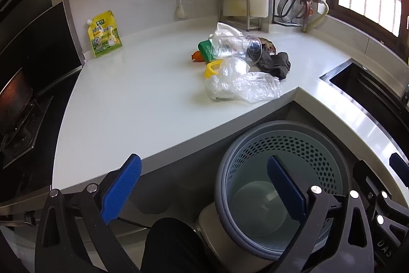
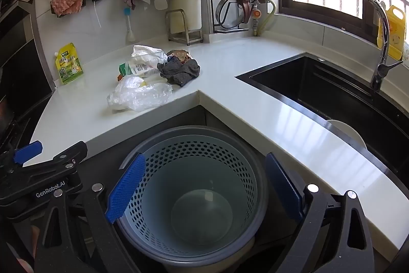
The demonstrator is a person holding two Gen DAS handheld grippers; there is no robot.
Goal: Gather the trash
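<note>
Nearest the lens, the left tongs (image 1: 204, 191) and right tongs (image 2: 204, 186) both stand spread wide with nothing between their blue pads, hanging over the empty perforated bin (image 2: 194, 196) tucked in the bench's inner corner. The trash sits in one heap on the white bench (image 1: 127, 104), well apart from both tongs: a crumpled clear bag (image 1: 242, 85) at the front, a clear plastic cup (image 1: 237, 46) on its side, a dark rag (image 1: 277, 63) and a green carton (image 1: 205, 49). All of it looks light. The bag is soft and slippery, best pinched at a bunched fold; the thin cup would probably buckle, so take its rim gently.
</note>
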